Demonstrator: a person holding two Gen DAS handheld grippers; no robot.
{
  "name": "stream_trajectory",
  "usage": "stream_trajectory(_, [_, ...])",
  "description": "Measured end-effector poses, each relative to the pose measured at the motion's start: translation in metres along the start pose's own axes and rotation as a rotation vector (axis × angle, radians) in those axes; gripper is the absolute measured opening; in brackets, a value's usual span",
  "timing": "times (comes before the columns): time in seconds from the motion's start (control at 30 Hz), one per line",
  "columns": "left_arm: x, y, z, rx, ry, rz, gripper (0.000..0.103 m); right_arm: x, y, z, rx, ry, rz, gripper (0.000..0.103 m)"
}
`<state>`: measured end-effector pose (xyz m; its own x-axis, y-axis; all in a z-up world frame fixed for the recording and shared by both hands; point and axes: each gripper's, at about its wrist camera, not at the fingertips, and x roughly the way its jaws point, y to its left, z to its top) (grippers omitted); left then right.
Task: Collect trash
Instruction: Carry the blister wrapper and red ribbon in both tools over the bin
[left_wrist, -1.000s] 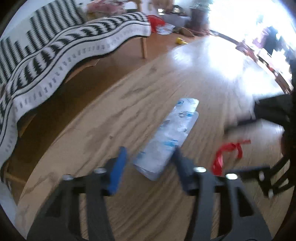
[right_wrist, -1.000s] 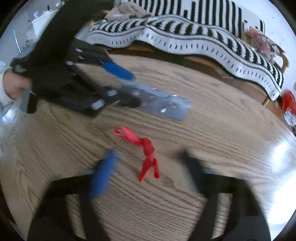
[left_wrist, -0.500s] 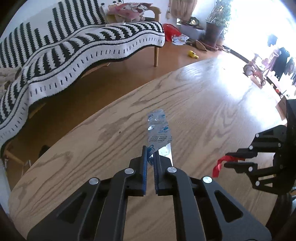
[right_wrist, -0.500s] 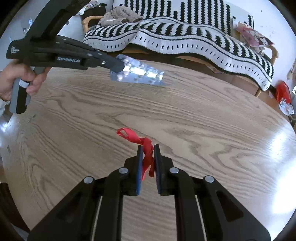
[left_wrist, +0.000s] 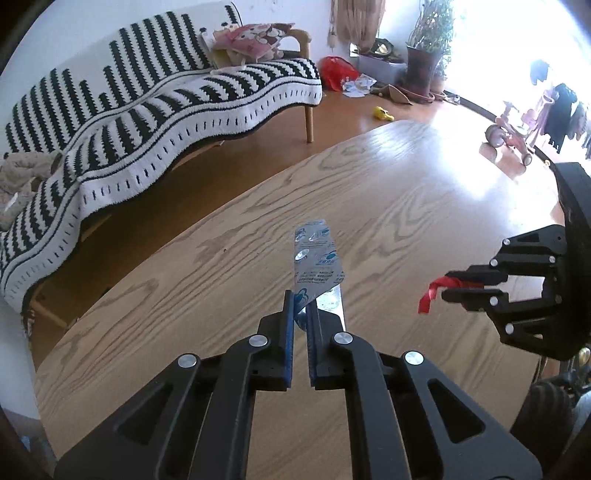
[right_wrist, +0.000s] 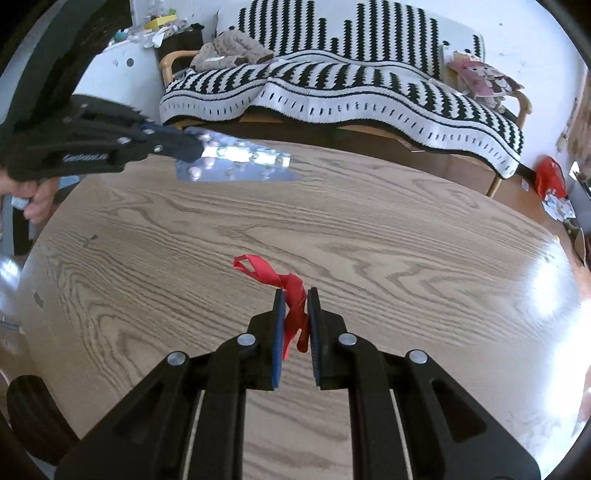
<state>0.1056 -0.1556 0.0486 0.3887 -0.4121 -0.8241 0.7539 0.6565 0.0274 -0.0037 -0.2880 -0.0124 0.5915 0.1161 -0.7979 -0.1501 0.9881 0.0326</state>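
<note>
My left gripper (left_wrist: 301, 299) is shut on a silvery blister pack (left_wrist: 316, 262) and holds it up above the round wooden table (left_wrist: 388, 192). In the right wrist view the left gripper (right_wrist: 195, 147) and the pack (right_wrist: 240, 162) show at the upper left. My right gripper (right_wrist: 295, 295) is shut on a red ribbon (right_wrist: 269, 273), whose loop sticks out to the left, lifted off the table (right_wrist: 406, 240). In the left wrist view the right gripper (left_wrist: 447, 284) is at the right with the ribbon (left_wrist: 432, 293) hanging from it.
A sofa under a black-and-white striped blanket (left_wrist: 147, 110) stands beyond the table's far edge, also in the right wrist view (right_wrist: 351, 85). A red bag (left_wrist: 336, 70) and scattered litter lie on the floor near a potted plant (left_wrist: 424, 55). A child's tricycle (left_wrist: 509, 129) stands at the right.
Both grippers closed on their items, the left on the blister pack and the right on the ribbon, and then lifted them off the table.
</note>
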Motion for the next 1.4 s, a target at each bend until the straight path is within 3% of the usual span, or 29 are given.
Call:
stream_trajectory(0.23, [-0.049,-0.035,-0.020,0.003,-0.030,0.018,0.005,-0.049,-0.007,-0.018,0.052,-0.033,-0.047,0.012])
stream_trajectory(0.43, [-0.089,-0.090,-0.033,0.026,-0.043,0.005,0.005,-0.104,-0.015,-0.052,0.082,-0.056,-0.112,0.012])
stream_trajectory(0.77, [-0.127,-0.251,-0.046,0.202,-0.089,-0.139,0.005,-0.245,-0.070,-0.153,0.204,-0.110,-0.268,0.012])
stream_trajectory(0.97, [-0.130,-0.337,-0.061,0.240,-0.096,-0.261,0.005,-0.313,-0.090,-0.228,0.311,-0.159,-0.325,0.012])
stream_trajectory(1.07, [-0.120,-0.373,-0.083,0.238,-0.071,-0.320,0.005,-0.313,-0.098,-0.278,0.380,-0.130,-0.320,0.012])
stream_trajectory(1.17, [-0.078,-0.411,-0.118,0.196,0.022,-0.399,0.005,-0.281,-0.104,-0.330,0.469,-0.046,-0.281,0.012])
stream_trajectory(1.23, [-0.048,-0.432,-0.134,0.182,0.083,-0.410,0.005,-0.254,-0.109,-0.361,0.521,0.019,-0.262,0.012])
stream_trajectory(1.4, [0.038,-0.451,-0.172,0.010,0.254,-0.419,0.005,-0.185,-0.127,-0.431,0.701,0.145,-0.214,0.012])
